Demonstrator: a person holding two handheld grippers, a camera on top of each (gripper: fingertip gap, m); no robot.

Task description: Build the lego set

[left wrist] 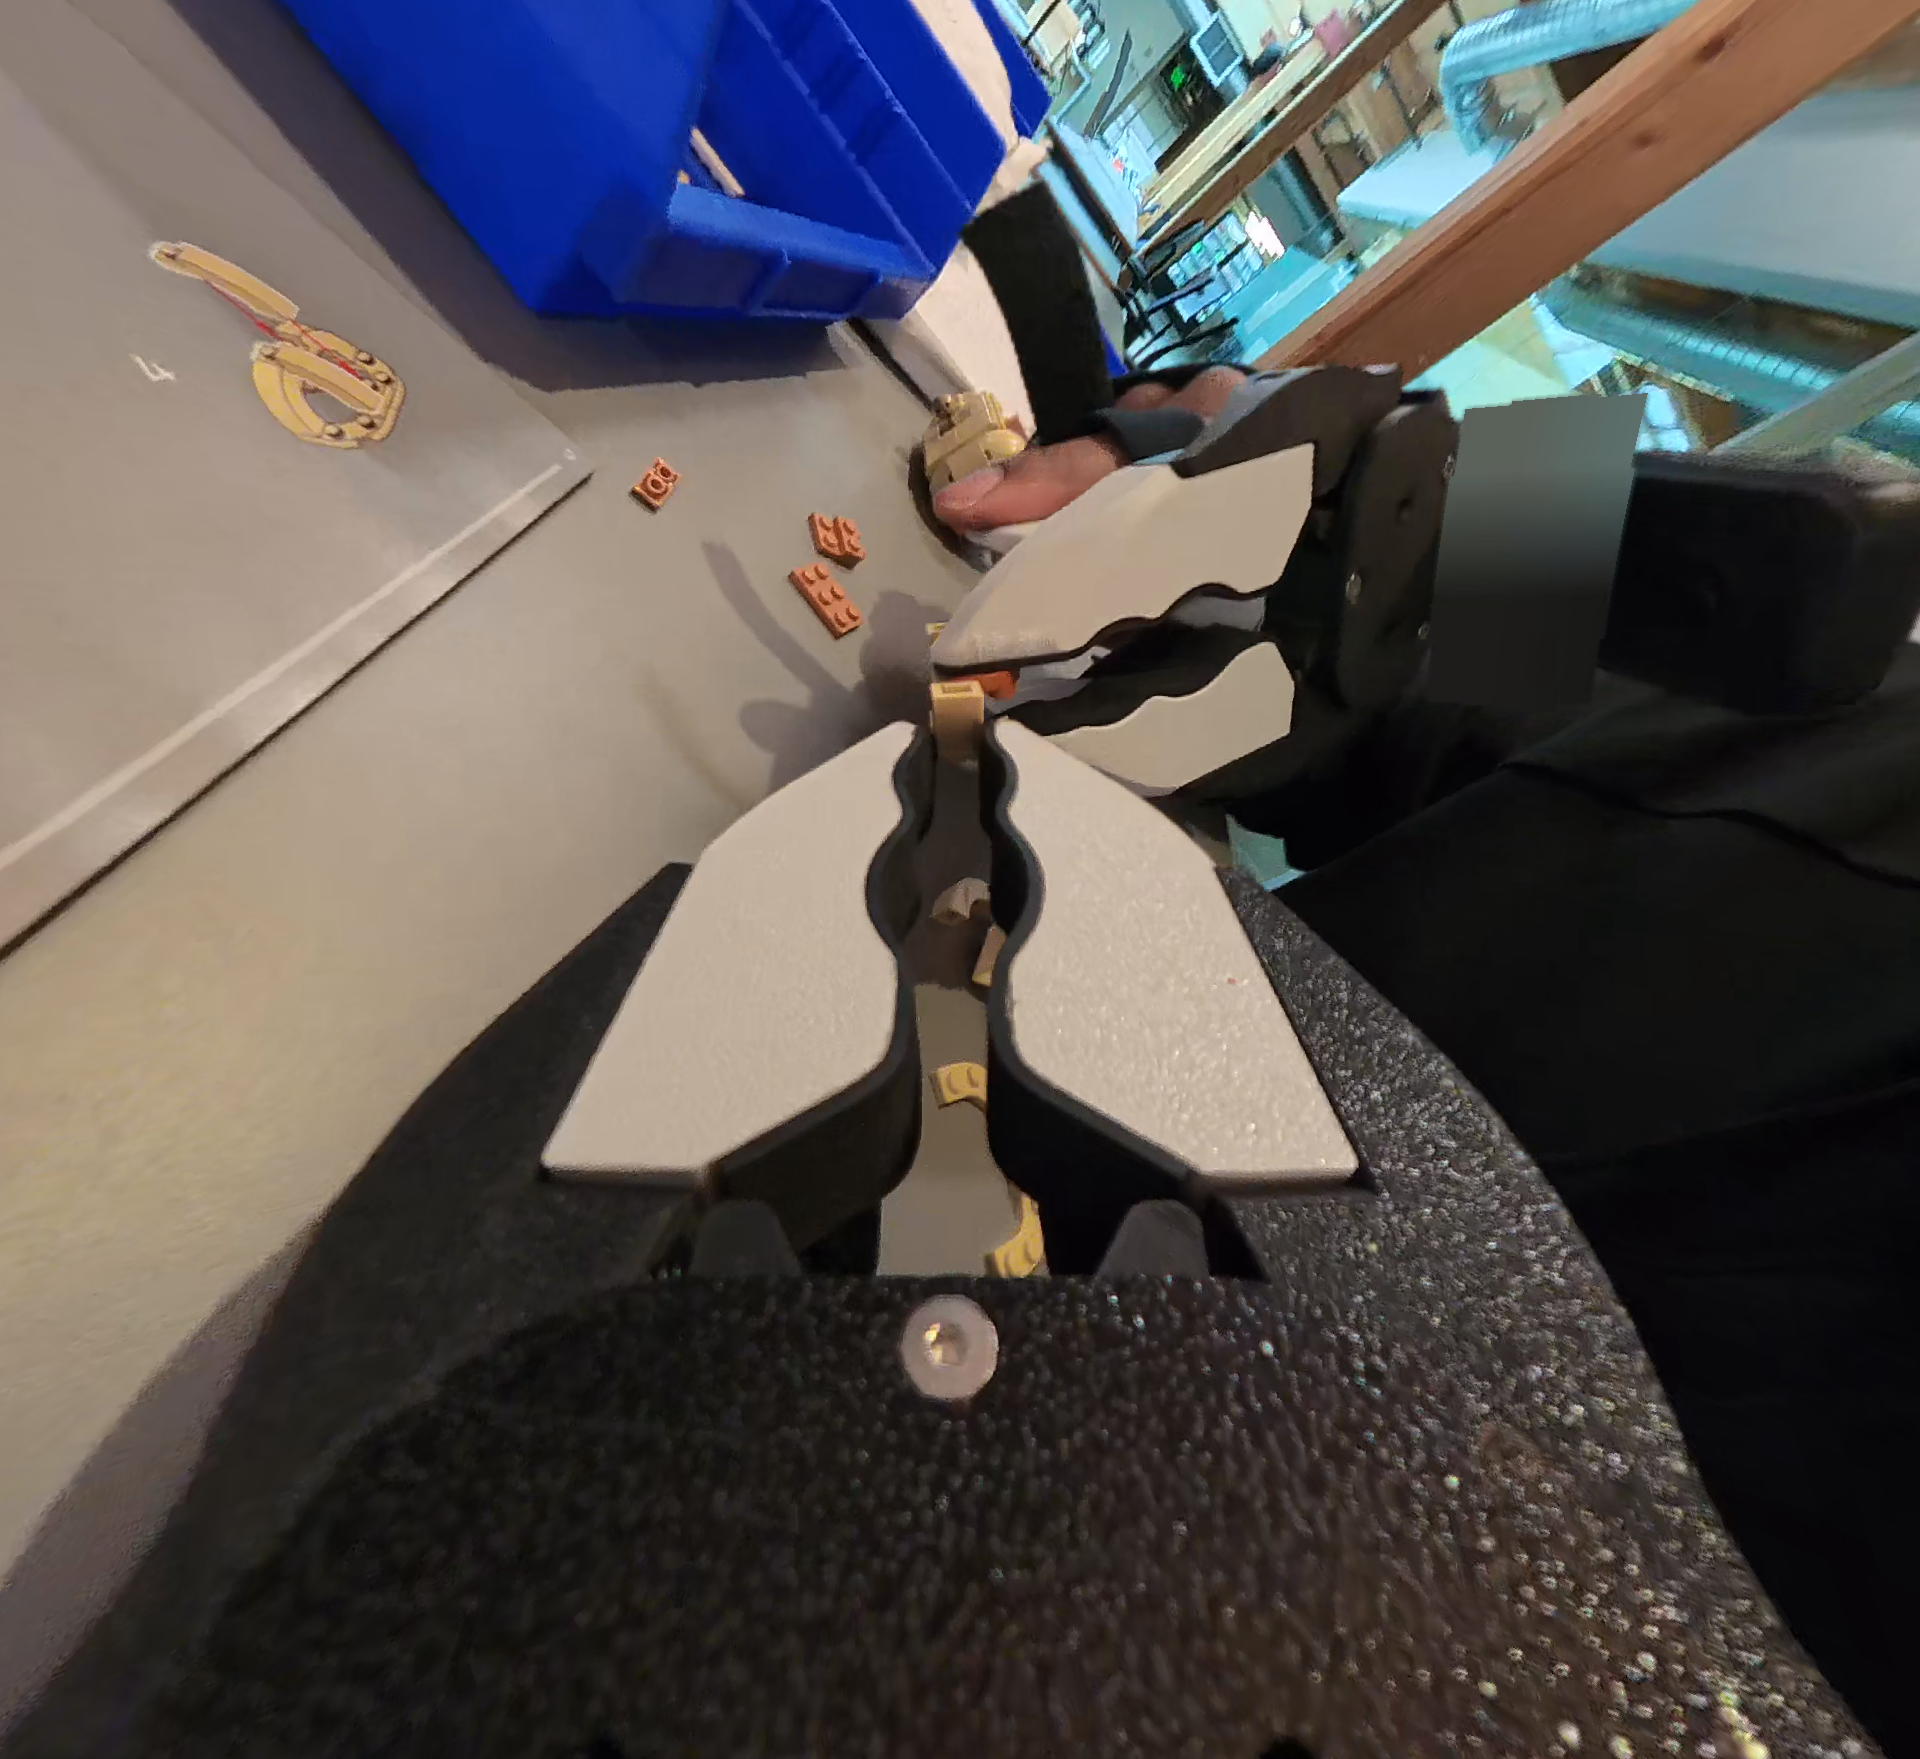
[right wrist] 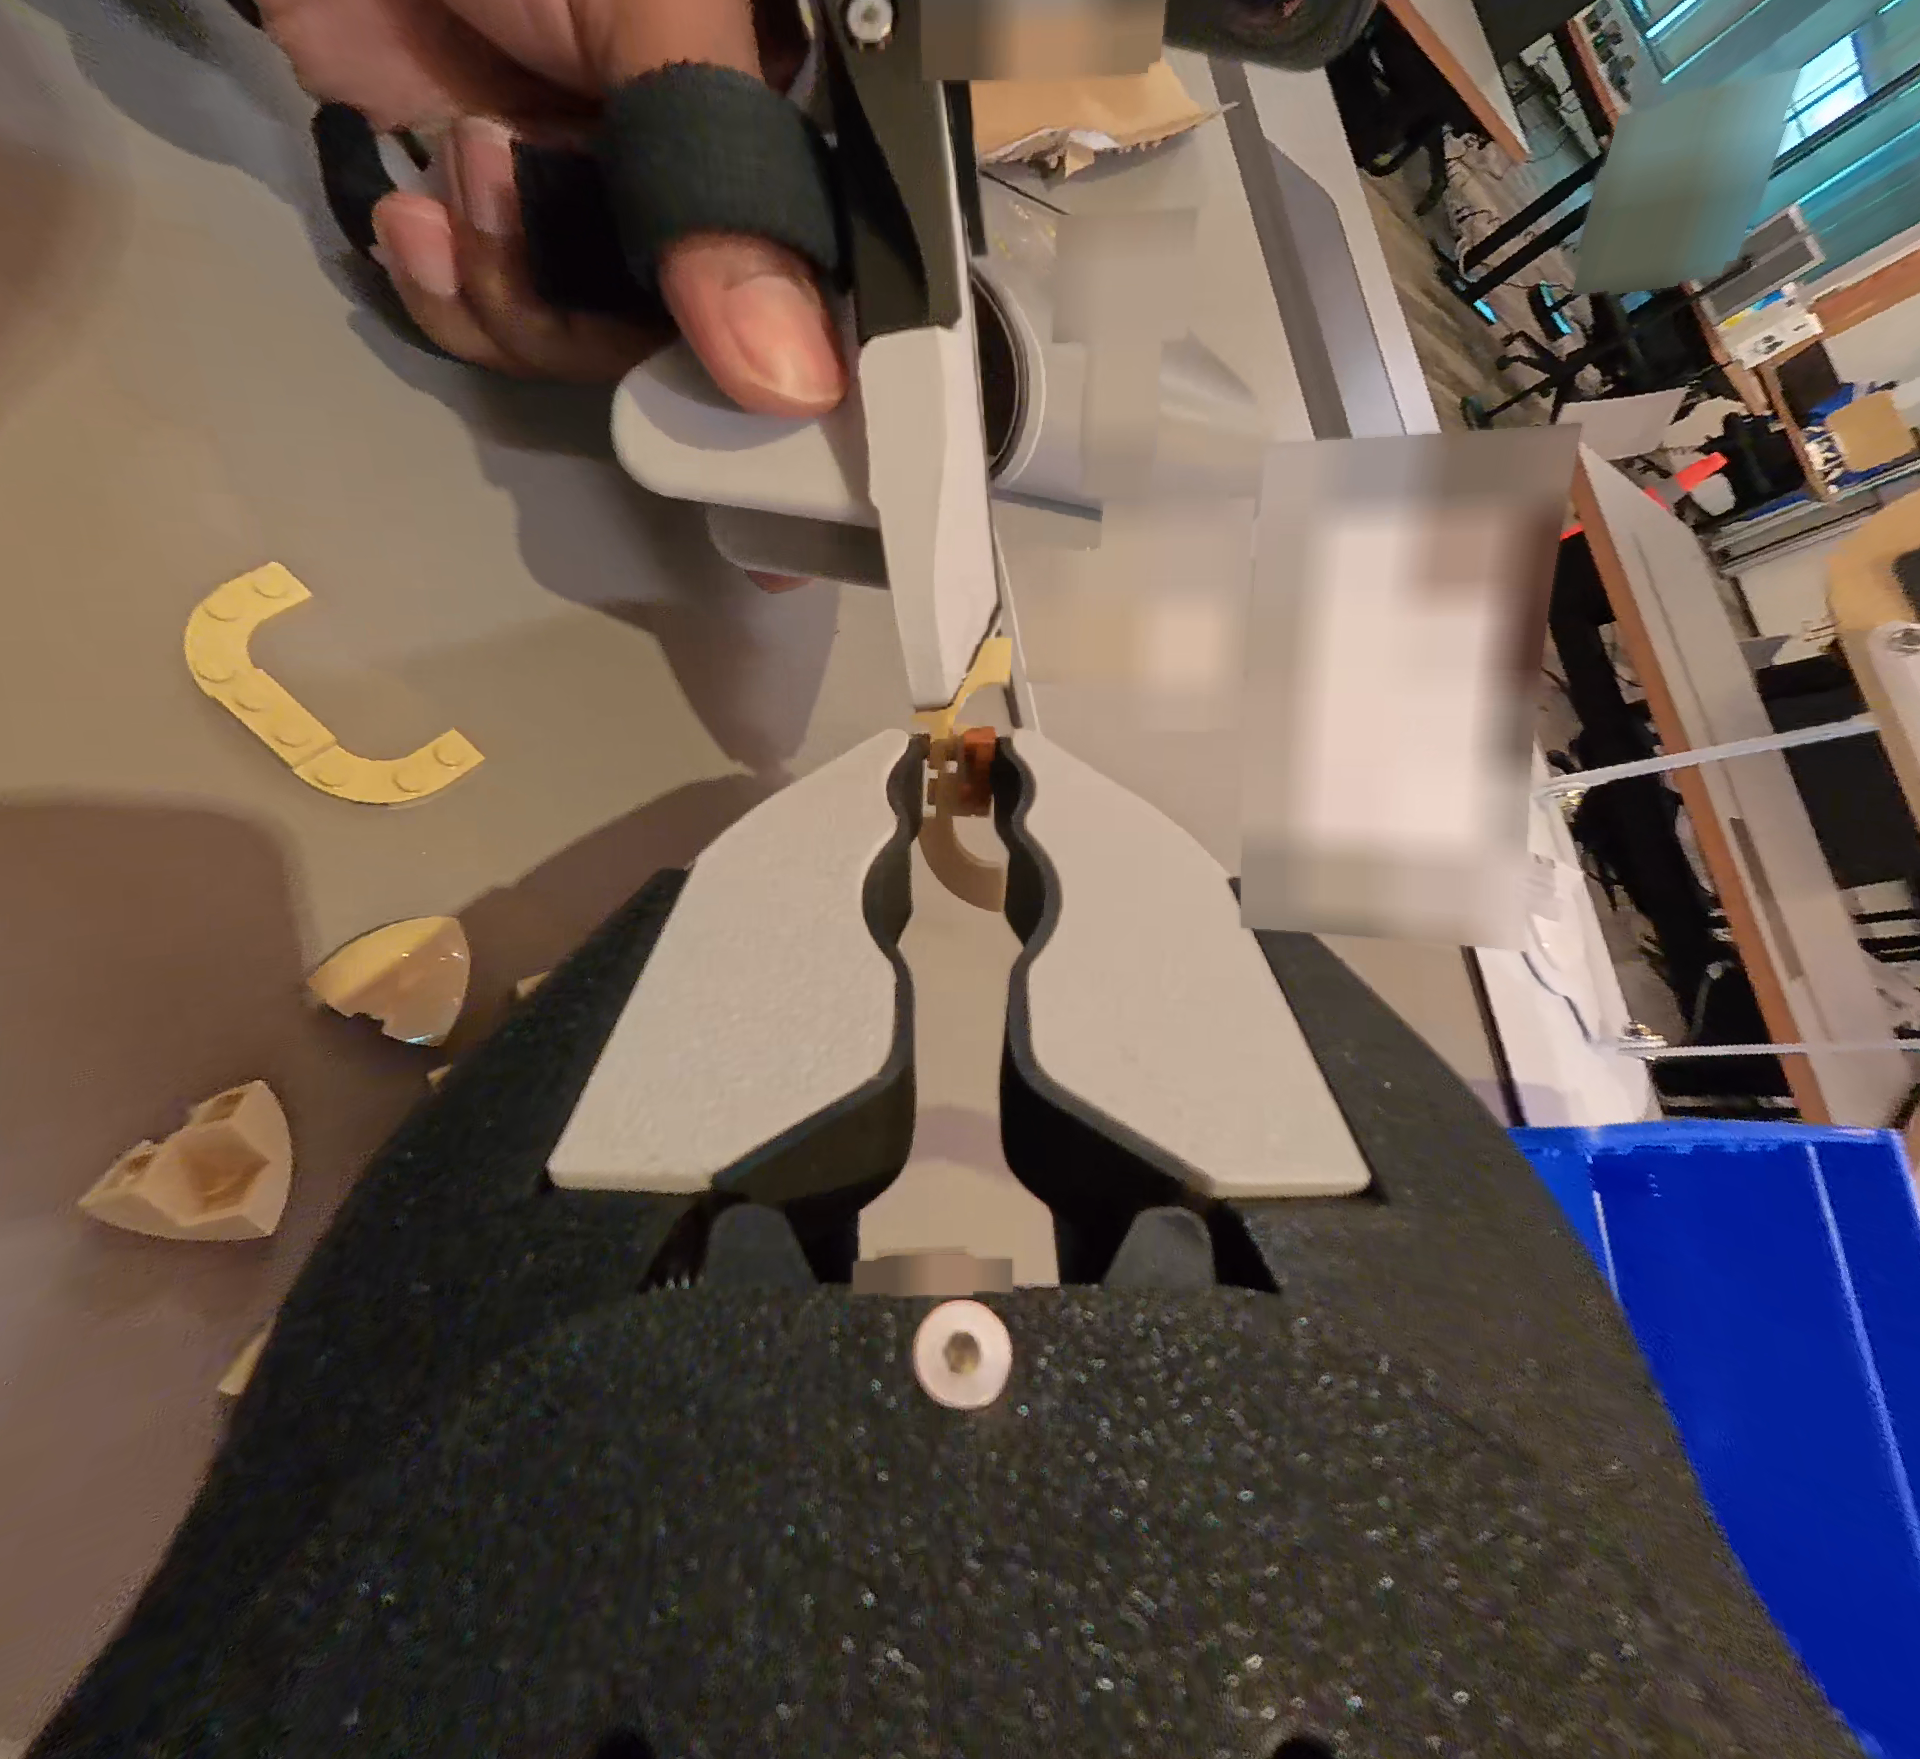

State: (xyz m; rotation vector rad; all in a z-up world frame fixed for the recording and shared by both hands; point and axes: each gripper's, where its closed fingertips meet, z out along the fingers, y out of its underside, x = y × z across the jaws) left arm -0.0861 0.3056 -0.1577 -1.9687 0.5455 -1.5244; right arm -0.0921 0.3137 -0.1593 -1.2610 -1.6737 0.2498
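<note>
My left gripper (left wrist: 956, 735) is shut on a small tan lego piece (left wrist: 957, 710) that sticks out past its tips. My right gripper (left wrist: 971, 665) comes in from the right and is shut on a small brown piece (left wrist: 1000, 683), which meets the tan piece. In the right wrist view, my right gripper (right wrist: 961, 753) pinches the brown piece (right wrist: 977, 764) against tan parts, with a tan arch (right wrist: 966, 862) just behind. My left gripper (right wrist: 961, 707) comes down from above, held by a hand, with a thin tan plate (right wrist: 989, 670) in its tips.
Three loose orange plates (left wrist: 828, 597) lie on the grey table beside an instruction sheet (left wrist: 260, 483). Blue bins (left wrist: 540, 78) stand at the back. A small tan build (left wrist: 971, 442) sits behind. A tan curved plate (right wrist: 312, 701) and tan dome pieces (right wrist: 395, 977) lie to the left. Less than 4 cm separates the two grippers' tips.
</note>
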